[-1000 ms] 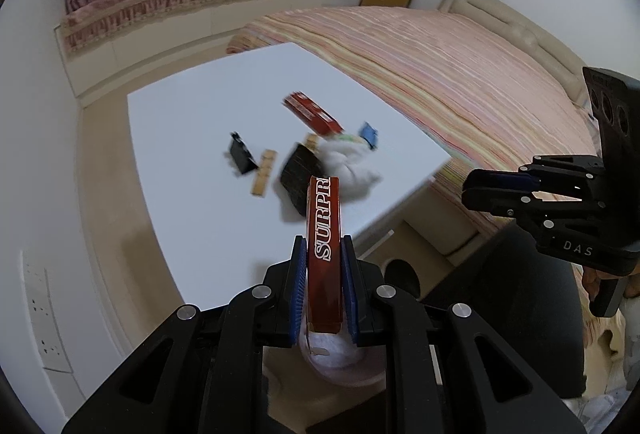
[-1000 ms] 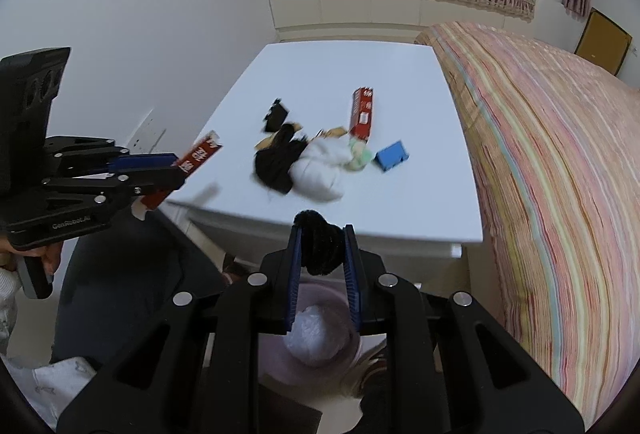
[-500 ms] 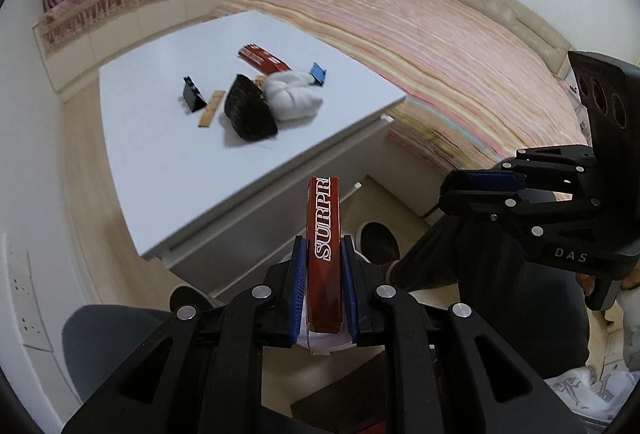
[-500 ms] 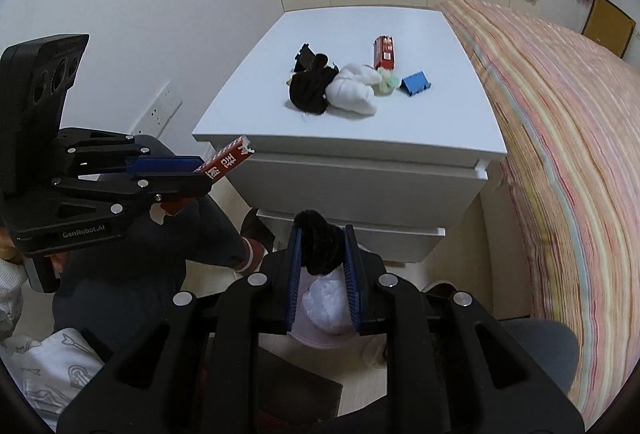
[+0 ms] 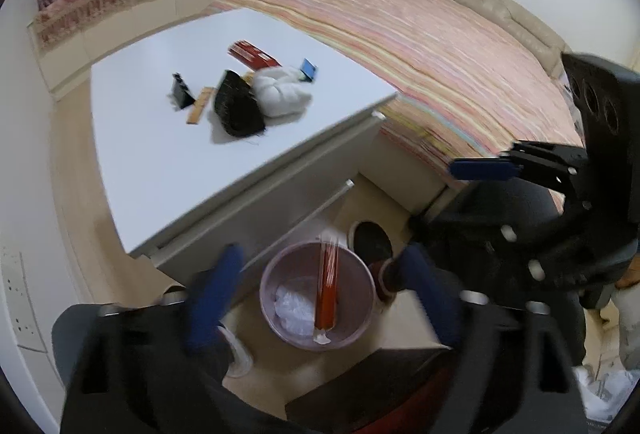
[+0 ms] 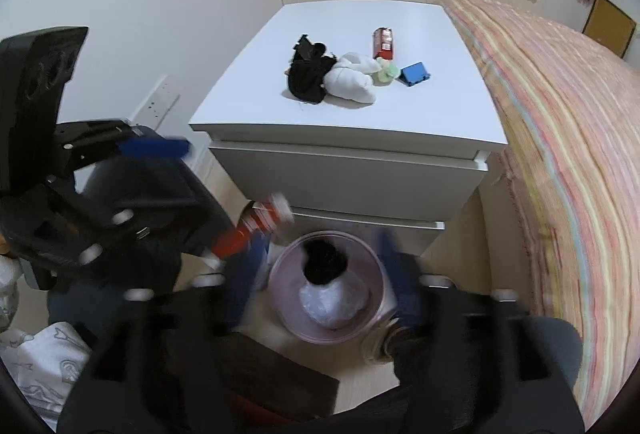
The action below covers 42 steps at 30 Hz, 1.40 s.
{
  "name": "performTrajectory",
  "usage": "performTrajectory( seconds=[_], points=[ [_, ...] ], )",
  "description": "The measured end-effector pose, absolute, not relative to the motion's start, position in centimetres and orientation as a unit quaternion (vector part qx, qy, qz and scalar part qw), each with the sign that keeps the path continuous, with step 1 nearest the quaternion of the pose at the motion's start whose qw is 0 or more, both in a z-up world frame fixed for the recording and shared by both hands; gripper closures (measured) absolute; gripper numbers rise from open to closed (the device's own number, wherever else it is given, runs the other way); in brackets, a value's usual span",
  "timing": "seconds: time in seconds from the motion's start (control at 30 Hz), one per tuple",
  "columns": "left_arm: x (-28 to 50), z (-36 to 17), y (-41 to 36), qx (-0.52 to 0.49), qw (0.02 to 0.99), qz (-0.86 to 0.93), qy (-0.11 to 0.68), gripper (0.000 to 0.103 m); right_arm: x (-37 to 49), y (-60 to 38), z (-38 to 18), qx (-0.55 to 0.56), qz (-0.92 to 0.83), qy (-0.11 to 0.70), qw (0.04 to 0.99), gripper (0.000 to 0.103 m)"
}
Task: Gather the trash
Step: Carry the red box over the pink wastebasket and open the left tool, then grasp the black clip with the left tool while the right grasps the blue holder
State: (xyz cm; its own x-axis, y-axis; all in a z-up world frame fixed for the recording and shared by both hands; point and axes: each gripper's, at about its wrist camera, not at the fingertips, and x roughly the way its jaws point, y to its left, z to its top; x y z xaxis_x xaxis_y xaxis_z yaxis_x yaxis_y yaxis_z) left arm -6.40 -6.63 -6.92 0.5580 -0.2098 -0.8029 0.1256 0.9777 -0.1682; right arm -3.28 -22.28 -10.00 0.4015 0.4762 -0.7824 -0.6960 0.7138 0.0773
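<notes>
A pale pink waste bin (image 5: 352, 334) stands on the floor in front of the white dresser; it also shows in the right wrist view (image 6: 280, 274). My left gripper (image 5: 320, 298) is open above it, and a red wrapper (image 5: 327, 286) is loose in the air over the bin. My right gripper (image 6: 320, 278) is open too, and a black clump (image 6: 324, 260) drops over the bin onto white crumpled paper (image 6: 334, 304). On the dresser top (image 6: 348, 121) lie a black cloth (image 6: 306, 77), a white cloth (image 6: 352, 81), a red box (image 6: 383, 42) and a blue piece (image 6: 416, 73).
A striped bed (image 6: 560, 113) runs along the dresser's right side. A black clip (image 5: 181, 89) and a wooden strip (image 5: 199, 109) lie on the dresser. A dark flat box (image 6: 272, 374) lies on the floor near the bin. A wall socket (image 6: 160, 101) is at left.
Both grippers have dropped lower over the bin and opened. The red wrapper has left the left gripper and the black clump has left the right one; both are falling into the bin.
</notes>
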Motion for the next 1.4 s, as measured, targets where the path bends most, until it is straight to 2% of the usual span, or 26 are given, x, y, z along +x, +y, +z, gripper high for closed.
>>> performTrajectory(
  seconds=[0.03,0.07,0.2,0.87,1.4],
  points=[
    [-6.4,-6.9,-6.5,-0.044,0.883,-0.086,0.459,0.014,-3.2,-22.3,-10.0,-0.132,0.349,0.417,0.828,0.021],
    [-6.3,-7.0,-6.3,-0.043,0.883,-0.078,0.461,0.012,-3.1,-22.4,-10.0,-0.133,0.342,0.417,0.832,0.010],
    [-6.2,-6.9,-5.5,-0.042,0.888,-0.053,0.455,0.008,-2.7,-22.5,-10.2,-0.131,0.334,0.421,0.833,0.006],
    [-5.8,-5.2,-3.4,-0.052,0.893,-0.018,0.446,0.008,-1.5,-22.3,-8.7,-0.113,0.335,0.419,0.837,0.003],
    [1.1,-2.6,0.4,-0.074,0.895,0.020,0.439,0.008,5.7,-21.2,-5.2,-0.144,0.342,0.384,0.845,0.003]
  ],
)
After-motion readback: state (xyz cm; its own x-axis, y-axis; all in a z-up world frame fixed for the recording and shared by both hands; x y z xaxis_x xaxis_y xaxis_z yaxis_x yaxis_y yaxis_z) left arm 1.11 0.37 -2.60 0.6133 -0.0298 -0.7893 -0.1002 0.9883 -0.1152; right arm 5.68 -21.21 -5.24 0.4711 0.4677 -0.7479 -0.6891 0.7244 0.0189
